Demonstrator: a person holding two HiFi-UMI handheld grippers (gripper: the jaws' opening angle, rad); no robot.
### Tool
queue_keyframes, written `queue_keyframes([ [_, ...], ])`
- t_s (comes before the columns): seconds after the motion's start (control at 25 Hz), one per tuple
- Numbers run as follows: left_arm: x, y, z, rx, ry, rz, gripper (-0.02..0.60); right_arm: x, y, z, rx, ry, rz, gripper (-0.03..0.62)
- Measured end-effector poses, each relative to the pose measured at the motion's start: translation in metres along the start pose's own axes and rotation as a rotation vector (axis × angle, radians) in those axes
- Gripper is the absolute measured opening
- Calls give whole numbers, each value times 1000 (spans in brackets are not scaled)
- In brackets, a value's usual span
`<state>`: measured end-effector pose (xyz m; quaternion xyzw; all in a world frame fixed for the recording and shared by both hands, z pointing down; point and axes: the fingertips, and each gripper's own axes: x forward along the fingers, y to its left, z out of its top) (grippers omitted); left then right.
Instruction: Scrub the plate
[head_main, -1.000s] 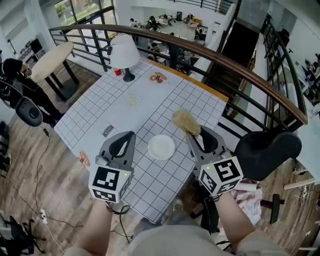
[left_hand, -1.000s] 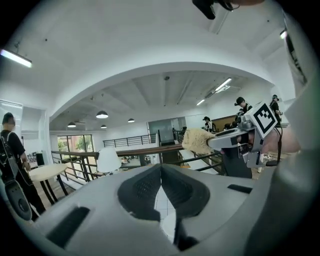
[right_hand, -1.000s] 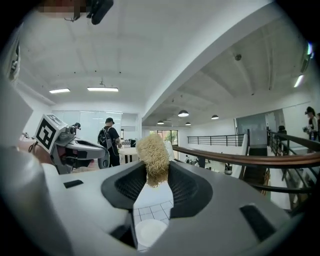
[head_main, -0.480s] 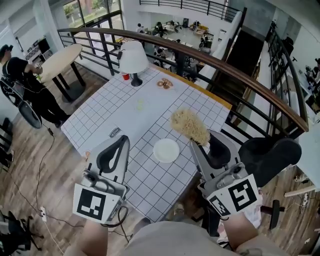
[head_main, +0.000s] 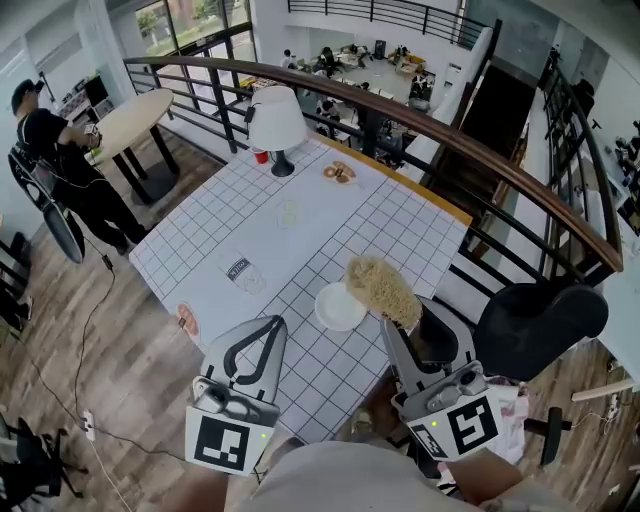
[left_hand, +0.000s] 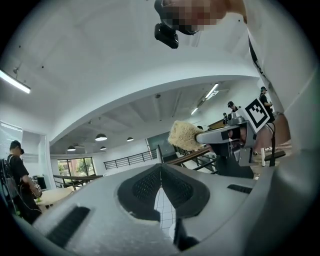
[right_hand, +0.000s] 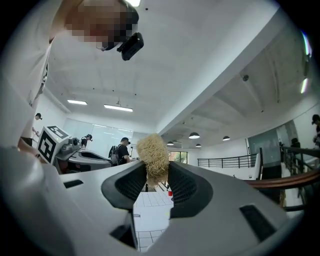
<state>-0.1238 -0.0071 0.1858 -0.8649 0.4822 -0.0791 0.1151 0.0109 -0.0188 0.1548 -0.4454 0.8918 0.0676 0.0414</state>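
Note:
A small white plate (head_main: 336, 307) lies on the grid-patterned table (head_main: 250, 225) near its front right edge. My right gripper (head_main: 404, 326) is shut on the stem of a tan, bristly scrubber (head_main: 382, 287), whose head hangs over the plate's right edge in the head view. In the right gripper view the scrubber (right_hand: 153, 156) stands up between the right gripper's (right_hand: 156, 173) pads. My left gripper (head_main: 271, 327) is held above the table's front edge, left of the plate, shut and empty. From the left gripper (left_hand: 161, 169) view I see the scrubber (left_hand: 183, 135) at the upper right.
A white lamp (head_main: 277, 119), a red cup (head_main: 261, 156) and a small dish of snacks (head_main: 341, 172) stand at the table's far end. A black chair (head_main: 540, 314) is at the right, a curved railing (head_main: 470, 135) behind. A person (head_main: 52, 150) stands by a round table (head_main: 128, 118) at the left.
Both grippers have drawn back toward me and sit lower in the head view. The scrubber's head has come down from beyond the plate to over its right edge.

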Motion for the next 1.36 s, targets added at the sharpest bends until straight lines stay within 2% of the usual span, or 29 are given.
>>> queue_keyframes([
  [0.2, -4, -14, -27, -27, 55, -26, 15, -9, 4, -20, 21, 60, -7, 135],
  [0.4, -8, -22, -45, -109, 81, -23, 15, -16, 3, -44, -5, 103, -38, 133],
  [0.56, -9, -26, -47, -106, 75, -18, 15, -20, 5, -54, 14, 125, -36, 132],
  [0.76, -11, -17, -43, -178, 45, 20, 15, -22, 5, -56, 13, 133, -39, 132],
  [1.04, -9, -18, -48, -190, 57, 15, 15, -20, 6, -54, 18, 131, -32, 132],
  [1.16, -8, -18, -49, -171, 66, 26, 15, -19, 7, -52, 16, 123, -30, 132],
  [1.36, -6, -19, -45, -196, 53, 22, 15, -18, 7, -50, 11, 120, -22, 132],
])
